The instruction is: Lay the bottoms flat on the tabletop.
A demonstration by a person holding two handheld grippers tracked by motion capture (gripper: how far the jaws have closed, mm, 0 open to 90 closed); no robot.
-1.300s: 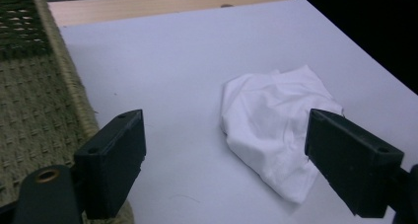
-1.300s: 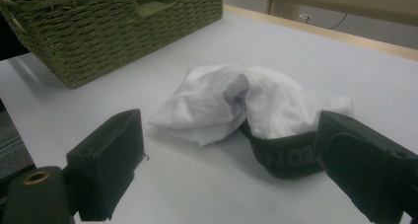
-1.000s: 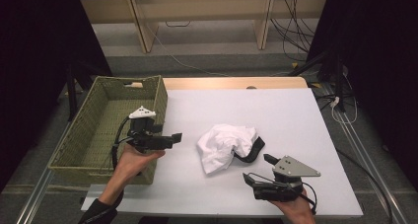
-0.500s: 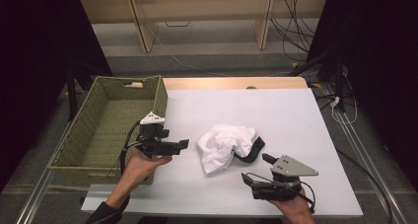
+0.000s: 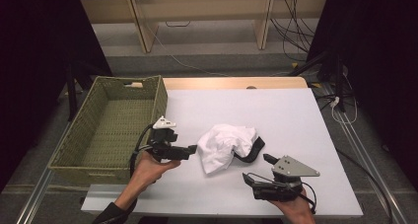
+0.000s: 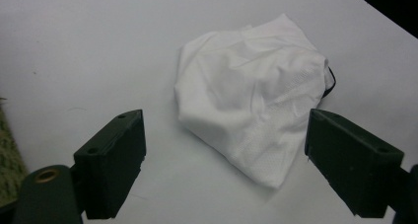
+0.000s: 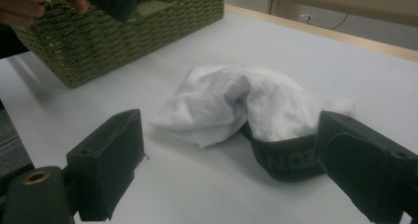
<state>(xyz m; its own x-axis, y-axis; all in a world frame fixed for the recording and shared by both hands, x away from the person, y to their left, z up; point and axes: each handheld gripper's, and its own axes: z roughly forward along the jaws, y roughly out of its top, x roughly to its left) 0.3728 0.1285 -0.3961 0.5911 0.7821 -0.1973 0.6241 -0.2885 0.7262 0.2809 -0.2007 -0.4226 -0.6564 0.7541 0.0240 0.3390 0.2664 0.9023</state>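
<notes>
Bottom right of the high view: the right gripper [image 5: 266,158] sits low in the hand near the table's [image 5: 296,115] front edge, jaws spread wide with nothing between them, pointed up-frame at the garment, likely parked ready to help. In its own view both black jaws frame the cloth without touching it. Bottom left, the left gripper [image 5: 193,150] is held just above the tabletop, nose aimed right at the garment's near edge; its jaws are released too, and in the left gripper view they straddle empty table just short of the fabric, so a pinch looks like the next step rather than one made. Centre of the frame: the white garment [image 5: 224,145], crumpled in a loose heap with a dark waistband [image 5: 252,150] curling out on its right side, lies on the white tabletop well apart from either edge. Left, farther up: an empty green woven basket [image 5: 74,137] stands by the table's left edge, the probable drop spot for the cloth.
</notes>
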